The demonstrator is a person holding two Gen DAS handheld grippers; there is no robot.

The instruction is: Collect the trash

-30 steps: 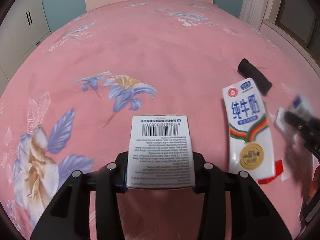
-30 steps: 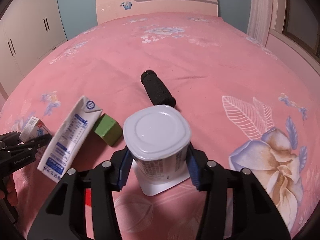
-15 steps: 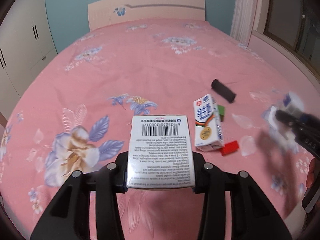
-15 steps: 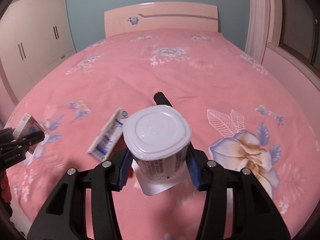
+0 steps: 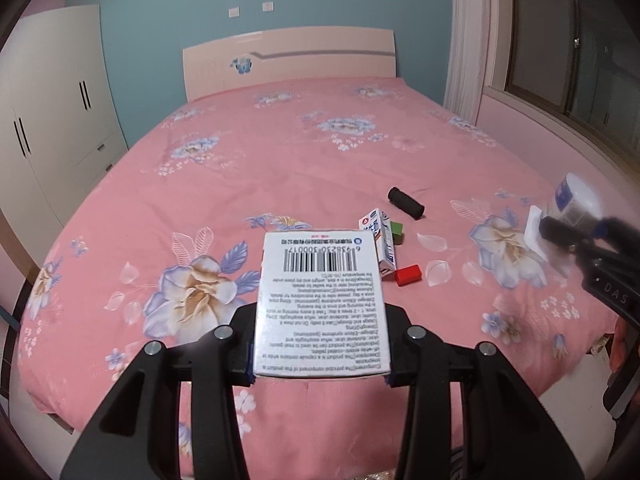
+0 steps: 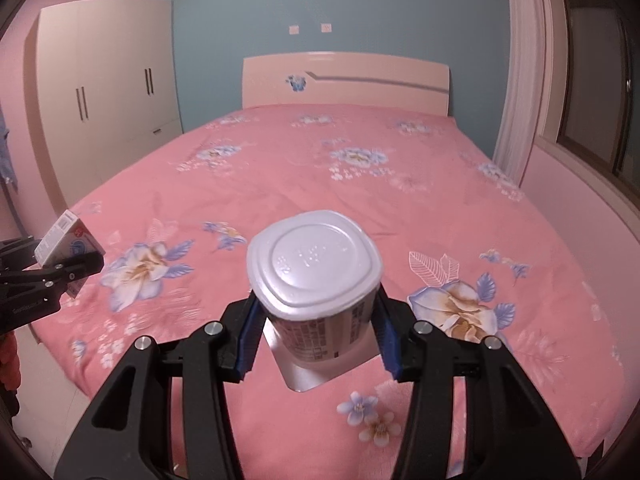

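Left gripper (image 5: 320, 364) grips a box (image 5: 322, 304), right gripper (image 6: 318, 344) squeezes a cup (image 6: 314, 280); the tapered cup could slide out, honestly.

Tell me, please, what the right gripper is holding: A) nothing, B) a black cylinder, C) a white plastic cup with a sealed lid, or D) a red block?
C: the right gripper has its blue pads pressed on both sides of the white cup, lifted above the pink bed.
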